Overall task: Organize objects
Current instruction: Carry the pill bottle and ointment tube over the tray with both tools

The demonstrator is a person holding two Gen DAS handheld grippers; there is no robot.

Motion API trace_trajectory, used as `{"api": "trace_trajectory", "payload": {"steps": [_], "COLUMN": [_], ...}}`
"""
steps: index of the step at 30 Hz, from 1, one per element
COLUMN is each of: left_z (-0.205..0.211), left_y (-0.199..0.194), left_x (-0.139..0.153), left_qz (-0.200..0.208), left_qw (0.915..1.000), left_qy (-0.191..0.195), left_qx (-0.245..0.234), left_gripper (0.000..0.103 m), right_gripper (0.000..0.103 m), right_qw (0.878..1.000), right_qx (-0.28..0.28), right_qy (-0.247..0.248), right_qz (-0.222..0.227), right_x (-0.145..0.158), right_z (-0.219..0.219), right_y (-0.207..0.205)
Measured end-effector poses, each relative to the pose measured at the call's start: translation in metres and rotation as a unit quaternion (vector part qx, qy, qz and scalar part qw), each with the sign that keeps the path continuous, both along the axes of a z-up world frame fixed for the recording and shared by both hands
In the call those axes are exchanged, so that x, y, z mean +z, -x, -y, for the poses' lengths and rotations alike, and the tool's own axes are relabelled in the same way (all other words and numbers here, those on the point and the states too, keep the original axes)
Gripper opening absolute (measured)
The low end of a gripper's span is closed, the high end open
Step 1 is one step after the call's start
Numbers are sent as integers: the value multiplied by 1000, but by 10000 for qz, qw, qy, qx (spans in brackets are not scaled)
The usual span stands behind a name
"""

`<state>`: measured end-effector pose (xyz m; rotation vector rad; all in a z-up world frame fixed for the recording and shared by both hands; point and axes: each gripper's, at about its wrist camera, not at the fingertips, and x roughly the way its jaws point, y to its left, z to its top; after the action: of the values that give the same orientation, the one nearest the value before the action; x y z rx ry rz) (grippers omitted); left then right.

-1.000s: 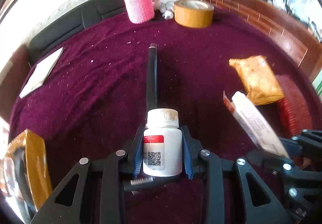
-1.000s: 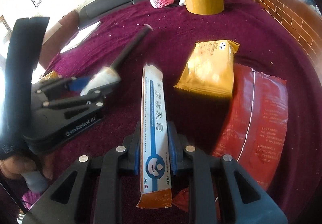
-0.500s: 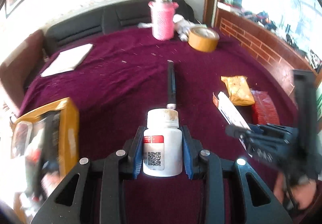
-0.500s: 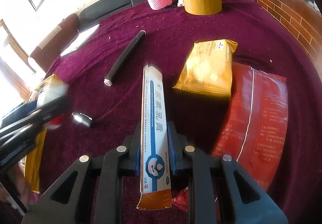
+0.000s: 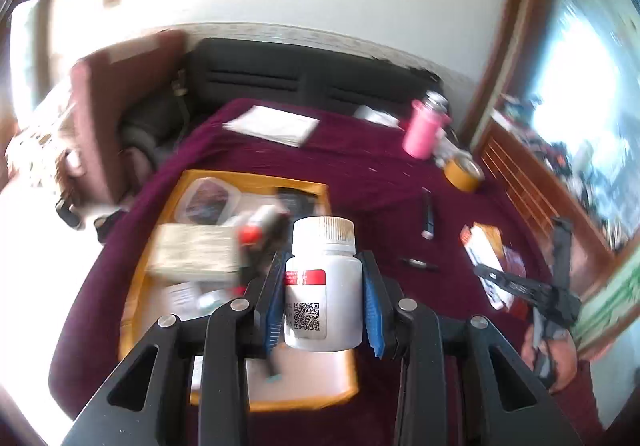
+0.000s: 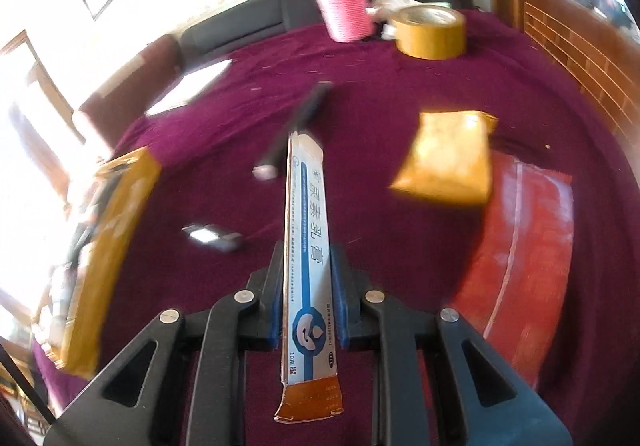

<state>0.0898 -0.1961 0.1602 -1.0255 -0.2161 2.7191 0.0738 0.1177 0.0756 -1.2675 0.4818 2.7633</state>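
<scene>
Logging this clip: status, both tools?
Left tool shut on white bottle, above yellow tray. Right tool shut on ointment box. Tray crowded.

Smooth white plastic bottle (image 5: 323,286), printed cardboard box (image 6: 307,246), matt fuzzy maroon cloth (image 6: 380,117), glossy red packet (image 6: 520,246).

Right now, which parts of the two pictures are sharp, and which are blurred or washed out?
Left wrist view: the white bottle is sharp, the yellow box smeared, the window washed out. Right wrist view: the long carton is sharp, the yellow packet blurred.
</scene>
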Motion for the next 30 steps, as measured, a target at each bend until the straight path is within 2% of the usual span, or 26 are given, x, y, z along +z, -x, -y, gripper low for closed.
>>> {"api": "trace_trajectory", "payload": {"steps": [2,5,8,9,15,19,23,30], "left_z": [23,45,56,57,55,54,46,27], "left_y": [-6,-6,6,12,44,70,105,153], "left_x": [2,-4,-21,-28,-52,-60,-73,-98], "left_qz": [-36,-84,61,112,221,232,351,632], "left_qw": [9999,9992,9992,9993,9993,9988,9972,9931], "left_qy": [-45,102,-17,-51,276,430,647,961], "left_qx": [159,387,394,359,150,86,128,211], "left_gripper": [30,30,30,30,30,30,30,30], "right_gripper": [17,17,17,17,18,18,18,18], "right_qw": [9996,9956,9900,9833,9747,9715,9662,9680], "right_qx": [258,728,1084,1227,1562,1583,1530,1496], "right_qy": [118,558,893,1326,1585,1692,1898,1723], "right_qz": [-89,-198,-129,-238,188,493,841,1050], "right_x": [18,43,50,49,28,6,-19,-39], "right_z": [23,61,96,110,178,206,222,240], "right_y": [-4,1,14,22,53,63,67,67]}}
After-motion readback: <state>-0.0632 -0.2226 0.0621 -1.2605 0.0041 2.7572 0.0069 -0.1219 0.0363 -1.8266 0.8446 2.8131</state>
